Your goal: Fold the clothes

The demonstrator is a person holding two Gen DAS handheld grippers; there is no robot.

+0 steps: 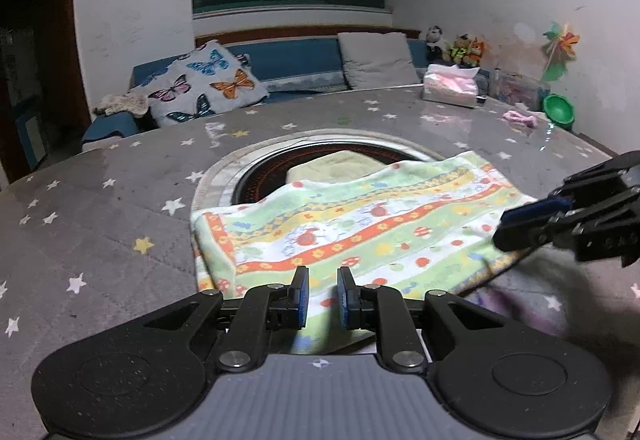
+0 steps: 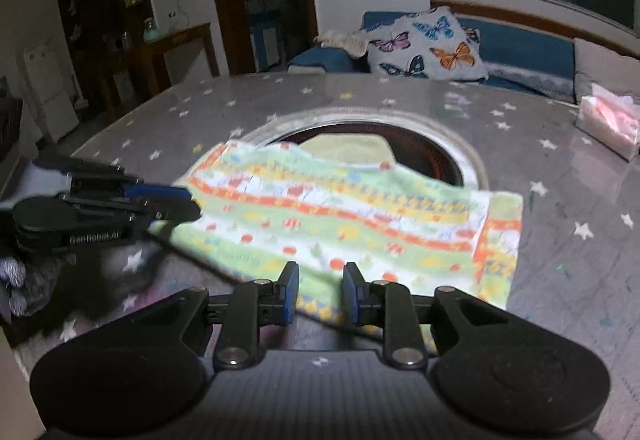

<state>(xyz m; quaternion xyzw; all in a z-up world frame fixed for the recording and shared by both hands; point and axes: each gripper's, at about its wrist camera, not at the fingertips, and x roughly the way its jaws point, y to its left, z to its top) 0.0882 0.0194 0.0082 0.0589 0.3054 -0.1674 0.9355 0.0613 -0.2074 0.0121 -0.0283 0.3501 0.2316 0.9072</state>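
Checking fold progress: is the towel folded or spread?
Spread: the striped patterned towel lies as one open sheet on the grey star-print table.

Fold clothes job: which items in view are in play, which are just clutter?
In play:
- patterned towel
- left hand-held gripper, open
- right hand-held gripper, open

Clutter:
- tissue pack
- pink cloth
- green bowl
- butterfly pillow
- cream cloth in the table's round recess

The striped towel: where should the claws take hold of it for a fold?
Probably the striped towel is best pinched along its near hem, one claw toward each end, approaching low from the near table side. That edge lies nearest both claws, while the far edge droops over the round recess.
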